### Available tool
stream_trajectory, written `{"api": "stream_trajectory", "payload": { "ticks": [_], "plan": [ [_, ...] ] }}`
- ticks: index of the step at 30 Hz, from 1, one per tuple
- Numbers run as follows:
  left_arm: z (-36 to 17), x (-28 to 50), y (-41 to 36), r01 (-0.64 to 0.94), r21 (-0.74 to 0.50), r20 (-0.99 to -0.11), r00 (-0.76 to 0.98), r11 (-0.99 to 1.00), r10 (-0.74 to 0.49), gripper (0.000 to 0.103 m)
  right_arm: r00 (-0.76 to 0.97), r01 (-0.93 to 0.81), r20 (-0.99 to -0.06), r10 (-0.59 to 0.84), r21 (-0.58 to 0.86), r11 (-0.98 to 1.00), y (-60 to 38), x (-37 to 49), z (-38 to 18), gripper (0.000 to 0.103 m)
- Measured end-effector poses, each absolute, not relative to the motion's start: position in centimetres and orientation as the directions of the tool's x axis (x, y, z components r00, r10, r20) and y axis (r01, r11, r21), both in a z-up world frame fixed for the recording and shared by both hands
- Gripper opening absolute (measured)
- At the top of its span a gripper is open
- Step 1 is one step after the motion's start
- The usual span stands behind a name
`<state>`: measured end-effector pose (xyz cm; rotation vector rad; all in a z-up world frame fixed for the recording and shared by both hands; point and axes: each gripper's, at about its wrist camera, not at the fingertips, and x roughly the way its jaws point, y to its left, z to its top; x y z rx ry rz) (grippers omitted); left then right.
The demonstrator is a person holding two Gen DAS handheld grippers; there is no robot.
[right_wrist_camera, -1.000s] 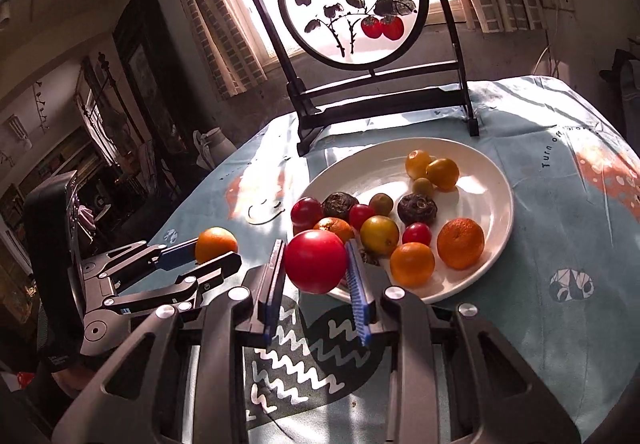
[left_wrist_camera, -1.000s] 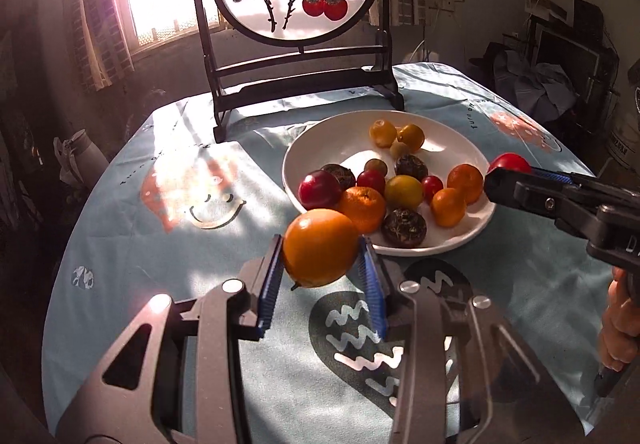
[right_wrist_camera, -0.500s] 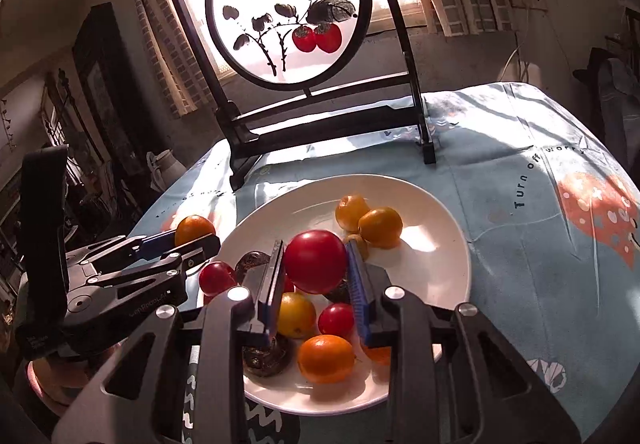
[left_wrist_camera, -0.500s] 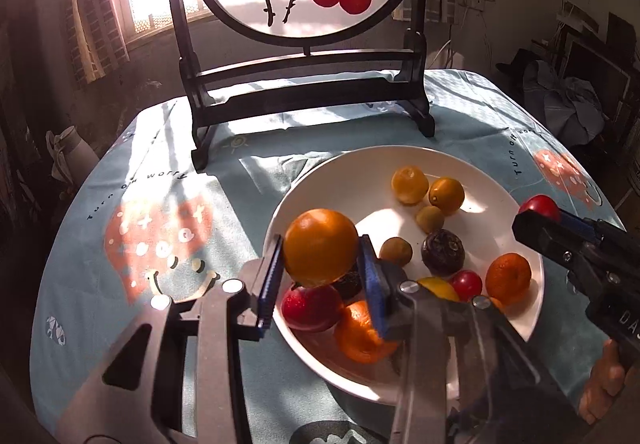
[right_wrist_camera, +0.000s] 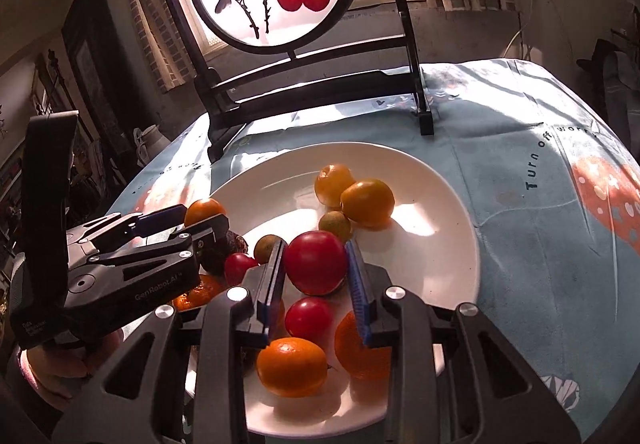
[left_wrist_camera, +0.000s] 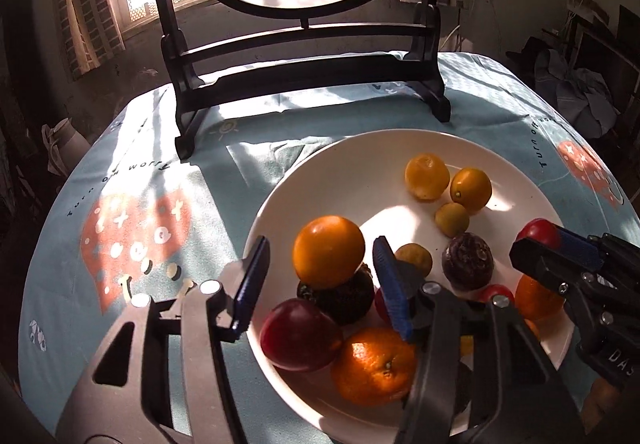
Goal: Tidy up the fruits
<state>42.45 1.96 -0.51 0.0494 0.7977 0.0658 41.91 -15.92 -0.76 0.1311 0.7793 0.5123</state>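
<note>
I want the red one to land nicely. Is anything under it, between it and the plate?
Yes. The red fruit sits between the right gripper jaws, which have just been opening, above other fruit: a smaller red one lies right below it. Bare white plate shows just to its right.

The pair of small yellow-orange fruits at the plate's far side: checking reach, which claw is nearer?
Right. The right claw sits just short of the yellow-orange pair; the left claw is over the plate's opposite rim.

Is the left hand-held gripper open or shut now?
Open: the left hand-held gripper shows gaps beside the orange, its jaws just opening.
</note>
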Motion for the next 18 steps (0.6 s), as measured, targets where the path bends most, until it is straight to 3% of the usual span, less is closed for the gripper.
{"api": "stream_trajectory", "payload": {
  "ticks": [5,6,8,10,12,18],
  "plan": [
    [2.0,39.6,2.2,-0.075,0.107,-0.658,0.742,0.991,0.127,0.089,0.617,-0.407,-0.631,0.471,0.257,0.877,-15.9,40.6,0.7,0.046],
    [2.5,38.8,2.2,-0.079,0.112,-0.65,0.749,0.991,0.133,0.092,0.62,-0.407,-0.63,0.468,0.252,0.878,-16.0,40.1,1.1,0.062],
    [3.5,36.9,2.2,-0.077,0.117,-0.632,0.763,0.99,0.134,0.096,0.634,-0.406,-0.617,0.467,0.248,0.879,-16.4,38.8,2.0,0.076],
    [4.4,34.7,2.3,-0.076,0.117,-0.611,0.781,0.99,0.132,0.101,0.634,-0.419,-0.609,0.476,0.247,0.874,-16.7,37.1,2.9,0.078],
    [4.9,32.4,2.2,-0.06,0.12,-0.598,0.792,0.991,0.121,0.101,0.627,-0.431,-0.616,0.478,0.237,0.871,-17.0,35.2,3.5,0.102],
    [4.7,25.1,2.4,-0.041,0.105,-0.595,0.798,0.994,0.096,0.101,0.638,-0.504,-0.596,0.487,0.155,0.85,-18.3,27.8,3.4,0.102]
  ]
}}
